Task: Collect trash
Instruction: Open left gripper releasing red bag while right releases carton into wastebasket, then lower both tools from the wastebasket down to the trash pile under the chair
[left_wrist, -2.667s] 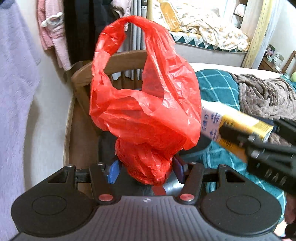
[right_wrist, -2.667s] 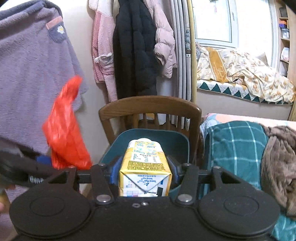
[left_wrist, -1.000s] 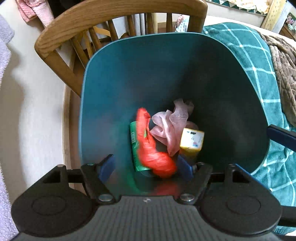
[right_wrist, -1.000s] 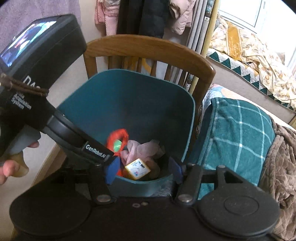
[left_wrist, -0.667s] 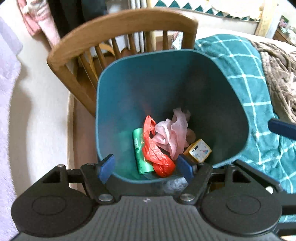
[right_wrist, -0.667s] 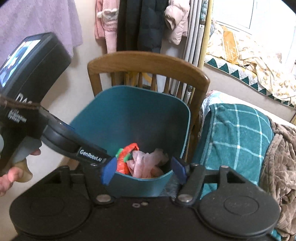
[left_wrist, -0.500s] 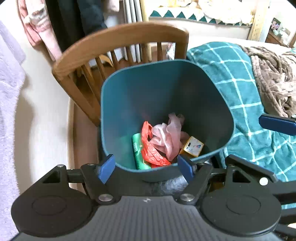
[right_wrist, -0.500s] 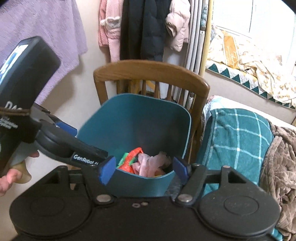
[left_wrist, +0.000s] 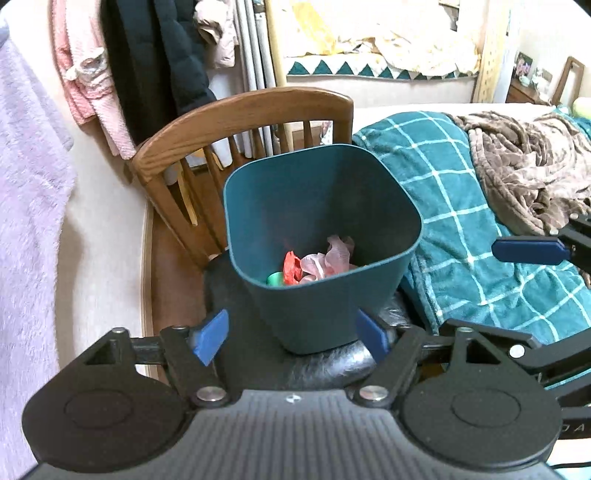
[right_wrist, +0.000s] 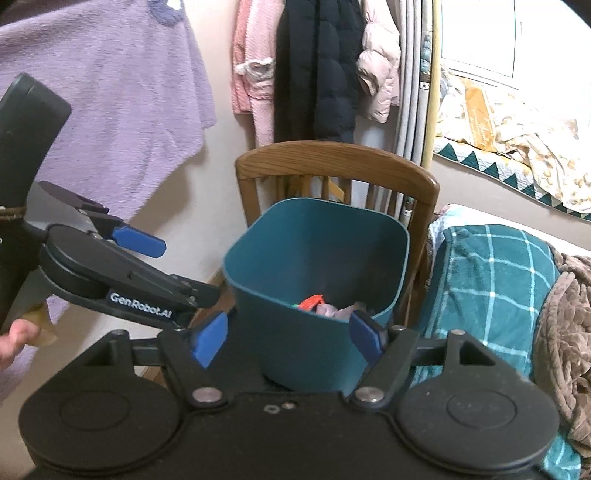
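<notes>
My left gripper (left_wrist: 291, 336) and right gripper (right_wrist: 286, 338) both hang with jaws spread and empty. The trash, a red bag (left_wrist: 292, 268) and pink wrapper (left_wrist: 328, 258), lies in the teal bin (left_wrist: 314, 314) at frame centre on the chair (left_wrist: 236, 118). I judge the collecting nearly done, as no loose trash shows.

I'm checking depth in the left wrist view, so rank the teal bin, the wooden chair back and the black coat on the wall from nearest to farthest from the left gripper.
1. teal bin, just ahead of the left gripper, centre.
2. wooden chair back, behind the bin, left of centre.
3. black coat, hanging on the wall, upper left.
</notes>
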